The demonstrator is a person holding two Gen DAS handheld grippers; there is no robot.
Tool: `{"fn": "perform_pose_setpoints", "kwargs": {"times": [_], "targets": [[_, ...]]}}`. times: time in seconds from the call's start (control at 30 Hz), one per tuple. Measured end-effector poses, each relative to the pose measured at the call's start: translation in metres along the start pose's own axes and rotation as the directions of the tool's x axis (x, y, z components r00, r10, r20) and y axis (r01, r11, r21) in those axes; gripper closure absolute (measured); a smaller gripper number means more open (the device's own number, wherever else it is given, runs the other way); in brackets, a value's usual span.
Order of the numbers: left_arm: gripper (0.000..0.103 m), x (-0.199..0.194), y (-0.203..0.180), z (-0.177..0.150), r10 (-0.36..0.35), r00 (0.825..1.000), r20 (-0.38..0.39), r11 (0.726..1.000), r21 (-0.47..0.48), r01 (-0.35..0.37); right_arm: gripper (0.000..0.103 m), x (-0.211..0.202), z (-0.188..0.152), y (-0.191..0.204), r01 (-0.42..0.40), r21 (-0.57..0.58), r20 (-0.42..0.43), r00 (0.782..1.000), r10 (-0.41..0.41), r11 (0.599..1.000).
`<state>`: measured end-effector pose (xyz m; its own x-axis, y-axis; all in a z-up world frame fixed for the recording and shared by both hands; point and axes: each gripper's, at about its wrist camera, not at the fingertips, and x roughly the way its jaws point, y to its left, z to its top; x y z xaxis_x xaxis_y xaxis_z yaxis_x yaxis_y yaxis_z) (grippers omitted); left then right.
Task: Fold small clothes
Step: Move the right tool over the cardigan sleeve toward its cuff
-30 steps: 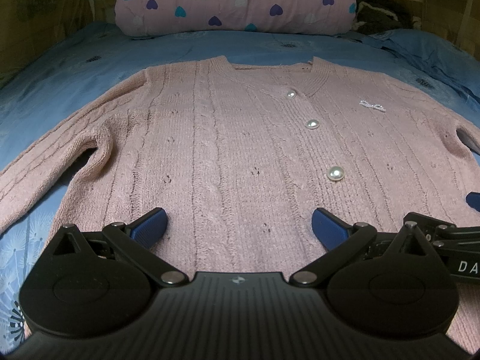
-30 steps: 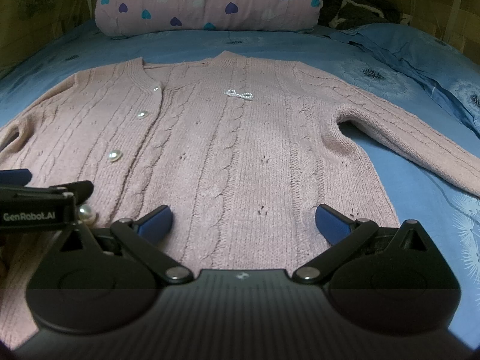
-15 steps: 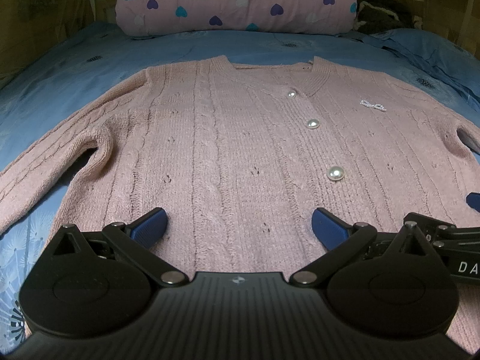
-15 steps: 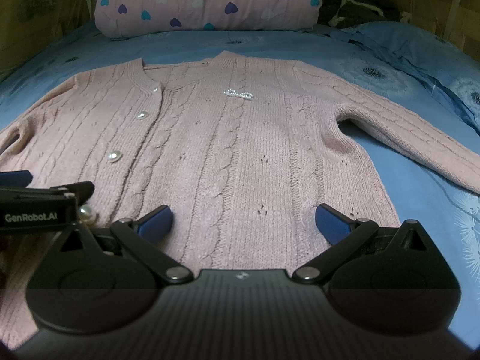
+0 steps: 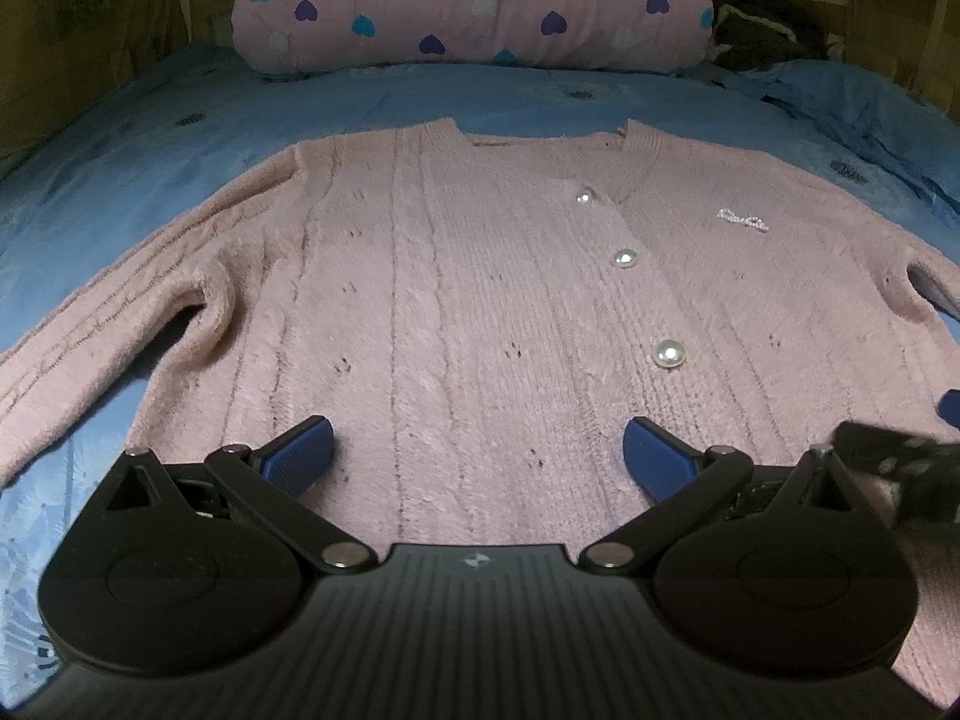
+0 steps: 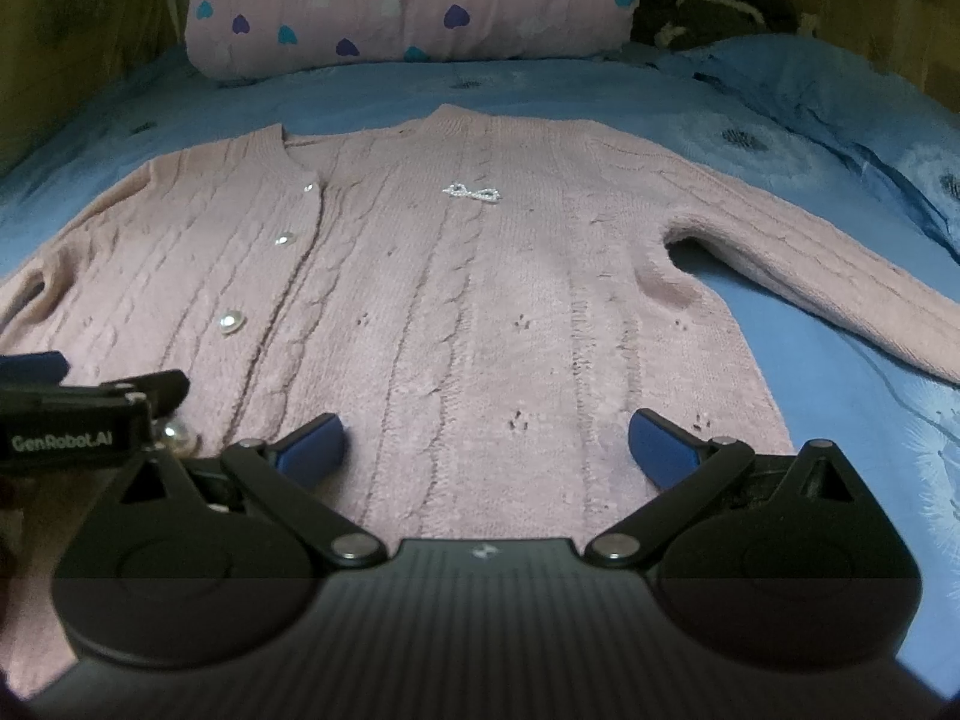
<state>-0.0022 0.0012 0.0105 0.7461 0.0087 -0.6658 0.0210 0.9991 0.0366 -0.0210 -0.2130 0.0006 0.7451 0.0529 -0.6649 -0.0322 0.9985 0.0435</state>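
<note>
A pink cable-knit cardigan (image 5: pixel 480 300) (image 6: pixel 468 300) with pearl buttons and a small silver bow lies flat, front up, on the blue bed, its sleeves spread out to both sides. My left gripper (image 5: pixel 477 450) stands open just above the cardigan's lower left half, nothing between its blue pads. My right gripper (image 6: pixel 486 441) is open too, low over the lower right half near the hem. Each gripper shows at the edge of the other's view: the right one (image 5: pixel 900 456) and the left one (image 6: pixel 78 414).
The blue bedsheet (image 5: pixel 150 138) (image 6: pixel 840 360) surrounds the cardigan. A pink heart-print pillow (image 5: pixel 468 0) (image 6: pixel 408 0) lies across the head of the bed, with dark clothing (image 6: pixel 708 6) beside it. A rumpled blue quilt (image 6: pixel 840 138) runs along the right.
The right gripper has shifted slightly forward and looks blurred in the left wrist view. The cardigan has not moved, and both grippers stay open.
</note>
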Motion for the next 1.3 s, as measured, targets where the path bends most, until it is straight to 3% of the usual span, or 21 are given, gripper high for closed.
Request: {"fn": "perform_pose_setpoints", "kwargs": {"times": [0.17,0.3,0.5,0.77,0.93,1.1,1.3], "targets": [[0.0,-0.007,-0.003,0.002,0.017,1.0,0.026,0.999,0.033,-0.018,0.0,-0.016,0.011,-0.023,0.017,0.072,0.01,1.0,-0.017,0.997],[0.0,-0.011,-0.004,0.0,-0.011,1.0,-0.005,0.999,0.033,0.011,0.0,-0.027,0.022,-0.048,0.041,0.101,0.043,0.998,-0.045,0.994],[0.0,-0.024,-0.012,0.003,-0.001,1.0,-0.001,0.998,0.066,0.001,0.0,-0.038,0.037,-0.092,0.111,0.17,0.075,0.989,-0.125,0.979],[0.0,-0.039,-0.023,0.011,-0.023,1.0,-0.006,1.0,0.021,0.023,0.0,-0.03,0.039,-0.156,0.241,0.357,0.013,0.965,-0.263,0.902],[0.0,-0.042,-0.037,0.013,-0.017,1.0,-0.012,0.999,0.041,0.018,0.0,-0.017,0.031,-0.177,0.318,0.4,-0.042,0.943,-0.329,0.86],[0.0,-0.04,-0.044,0.016,-0.012,0.999,-0.036,0.999,0.04,0.013,0.0,-0.008,0.022,-0.194,0.336,0.462,-0.082,0.938,-0.338,0.821],[0.0,-0.037,-0.053,0.019,0.0,0.999,-0.047,0.999,0.043,0.002,0.0,-0.001,0.024,-0.206,0.325,0.487,-0.071,0.94,-0.334,0.811]]}}
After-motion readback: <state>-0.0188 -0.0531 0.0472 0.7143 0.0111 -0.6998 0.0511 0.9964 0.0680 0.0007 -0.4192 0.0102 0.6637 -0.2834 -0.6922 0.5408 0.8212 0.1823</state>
